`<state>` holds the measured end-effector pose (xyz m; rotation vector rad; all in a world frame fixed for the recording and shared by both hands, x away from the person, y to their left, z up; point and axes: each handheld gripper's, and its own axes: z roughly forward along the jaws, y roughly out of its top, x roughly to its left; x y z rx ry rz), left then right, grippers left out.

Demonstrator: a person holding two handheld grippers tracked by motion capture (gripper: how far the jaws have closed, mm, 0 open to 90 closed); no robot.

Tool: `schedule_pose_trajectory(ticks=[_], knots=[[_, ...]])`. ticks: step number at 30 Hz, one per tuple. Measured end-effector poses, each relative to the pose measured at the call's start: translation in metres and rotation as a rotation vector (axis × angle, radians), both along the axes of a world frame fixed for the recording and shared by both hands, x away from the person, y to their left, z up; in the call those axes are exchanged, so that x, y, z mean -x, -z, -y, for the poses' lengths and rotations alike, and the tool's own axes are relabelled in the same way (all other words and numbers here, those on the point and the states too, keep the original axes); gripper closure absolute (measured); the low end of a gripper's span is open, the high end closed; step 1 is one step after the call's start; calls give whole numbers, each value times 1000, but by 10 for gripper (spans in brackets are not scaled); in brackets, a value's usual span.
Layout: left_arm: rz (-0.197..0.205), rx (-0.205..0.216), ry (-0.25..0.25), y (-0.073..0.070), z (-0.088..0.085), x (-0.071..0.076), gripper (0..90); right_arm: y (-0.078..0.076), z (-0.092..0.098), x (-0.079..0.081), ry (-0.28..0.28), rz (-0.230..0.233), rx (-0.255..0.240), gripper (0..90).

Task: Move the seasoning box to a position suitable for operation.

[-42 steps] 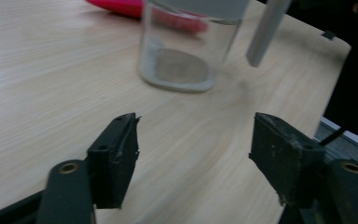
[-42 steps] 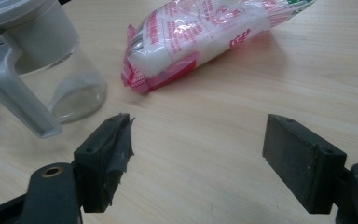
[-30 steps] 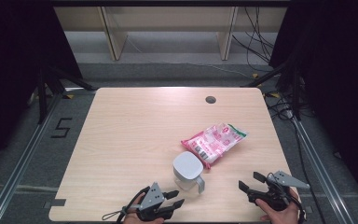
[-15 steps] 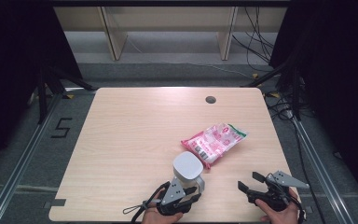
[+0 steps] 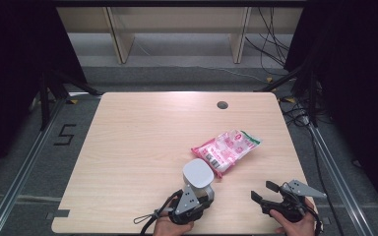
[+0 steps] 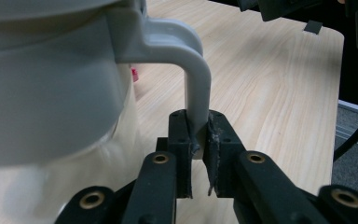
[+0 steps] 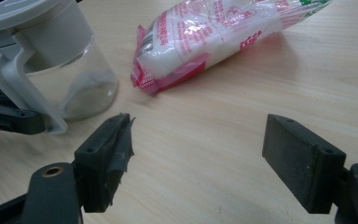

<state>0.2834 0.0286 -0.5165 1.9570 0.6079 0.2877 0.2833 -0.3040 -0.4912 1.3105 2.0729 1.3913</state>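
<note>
A clear jar [image 5: 197, 173] with a grey lid and a grey handle [image 6: 196, 88] stands near the table's front edge. My left gripper [image 5: 198, 196] sits just in front of it. In the left gripper view my left gripper [image 6: 199, 140] has just been closing, and its two pads now pinch the lower part of the handle. A pink and white snack bag [image 5: 226, 150] lies flat right behind the jar. My right gripper [image 5: 263, 191] rests at the front right, jaws wide open with nothing between them. Along my right gripper [image 7: 200, 149] I see the jar [image 7: 60, 60] and the bag [image 7: 223, 32].
The light wooden table [image 5: 128, 147] has a round cable hole [image 5: 222, 104] near its far edge. Dark frames and cables run along the floor on both sides. A shelf unit stands beyond the table.
My left gripper has slid right, up to the jar, and its jaws have closed on the handle. The right gripper, the jar and the bag have stayed put.
</note>
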Motion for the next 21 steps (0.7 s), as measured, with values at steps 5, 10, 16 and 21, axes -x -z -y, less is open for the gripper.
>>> schedule_pose_trajectory(ticks=[5,10,16,21], knots=[[-3,16,12,0,-25,2,825,0,1,0,1,-8,-5,248],[11,9,27,0,-49,-1,833,0,1,1,-3,-18,-13,248],[23,10,-24,-5,-79,-7,839,1,0,1,-5,-26,-19,248],[20,42,-81,-14,-92,-8,753,2,0,0,-5,-29,-8,248]])
